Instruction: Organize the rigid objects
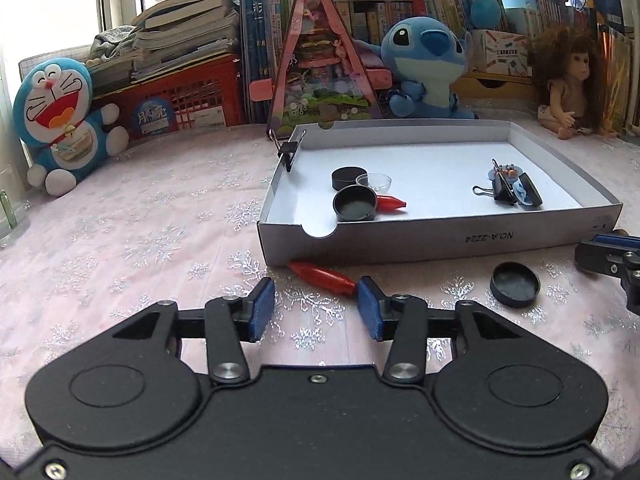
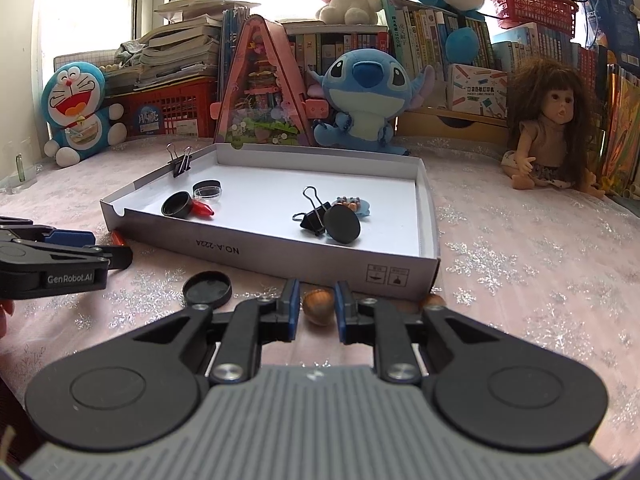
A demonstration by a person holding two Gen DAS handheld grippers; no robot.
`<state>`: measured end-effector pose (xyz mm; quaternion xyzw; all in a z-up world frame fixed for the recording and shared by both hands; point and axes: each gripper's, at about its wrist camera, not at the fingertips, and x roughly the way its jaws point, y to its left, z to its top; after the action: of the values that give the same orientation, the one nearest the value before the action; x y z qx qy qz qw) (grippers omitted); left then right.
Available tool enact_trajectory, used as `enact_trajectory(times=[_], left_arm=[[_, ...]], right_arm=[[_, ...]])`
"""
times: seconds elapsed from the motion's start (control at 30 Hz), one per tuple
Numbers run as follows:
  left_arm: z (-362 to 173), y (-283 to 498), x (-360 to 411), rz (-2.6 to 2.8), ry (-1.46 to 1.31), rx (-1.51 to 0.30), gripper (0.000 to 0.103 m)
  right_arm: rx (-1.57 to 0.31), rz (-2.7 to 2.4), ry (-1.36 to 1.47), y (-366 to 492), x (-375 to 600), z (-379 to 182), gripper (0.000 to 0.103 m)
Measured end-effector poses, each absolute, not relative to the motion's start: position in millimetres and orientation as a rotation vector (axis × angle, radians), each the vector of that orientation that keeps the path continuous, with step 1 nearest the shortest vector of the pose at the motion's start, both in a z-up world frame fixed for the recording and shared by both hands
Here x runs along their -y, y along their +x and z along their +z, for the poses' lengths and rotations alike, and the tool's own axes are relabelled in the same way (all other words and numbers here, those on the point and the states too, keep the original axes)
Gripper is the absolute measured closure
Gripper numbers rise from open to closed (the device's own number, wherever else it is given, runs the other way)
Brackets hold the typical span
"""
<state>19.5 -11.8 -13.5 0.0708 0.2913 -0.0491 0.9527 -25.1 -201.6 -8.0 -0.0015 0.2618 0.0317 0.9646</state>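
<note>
The left gripper (image 1: 316, 306) is spread wide, grasping nothing — the red marker cap (image 1: 322, 278) lies on the cloth between its tips, long axis ten-to-four. The right gripper (image 2: 317, 308) brackets a hazelnut (image 2: 319, 306) — whether it pinches, I cannot tell.

Matt cardboard box (image 1: 440, 236), glossy nut (image 2: 318, 307)

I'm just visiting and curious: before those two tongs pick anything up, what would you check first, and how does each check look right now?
1. Left tongs open around the red piece: ok.
2. Right tongs open, straddling the brown nut: ok.
3. Pads touching the nut: cannot tell.
4. Free floor in the white box: ok.
5. Loose black lid outside both grips: ok.
</note>
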Motion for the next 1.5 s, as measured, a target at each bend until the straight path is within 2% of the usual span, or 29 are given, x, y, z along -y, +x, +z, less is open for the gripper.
enact_trajectory(times=[0.73,1.03,1.5], left_arm=[[-17.4,26.0,16.4,-0.120,0.181,-0.556,0.056],[-14.0,19.4,14.5,-0.144,0.140,-0.564,0.061],[32.1,17.7,19.2,-0.182,0.094,-0.479,0.061]], right_arm=[[-0.557,0.067,-0.005,-20.1,199.2,-14.3,0.080],[-0.549,0.075,-0.005,-21.9,198.0,-12.0,0.081],[-0.469,0.034,0.014,-14.7,211.4,19.1,0.080]])
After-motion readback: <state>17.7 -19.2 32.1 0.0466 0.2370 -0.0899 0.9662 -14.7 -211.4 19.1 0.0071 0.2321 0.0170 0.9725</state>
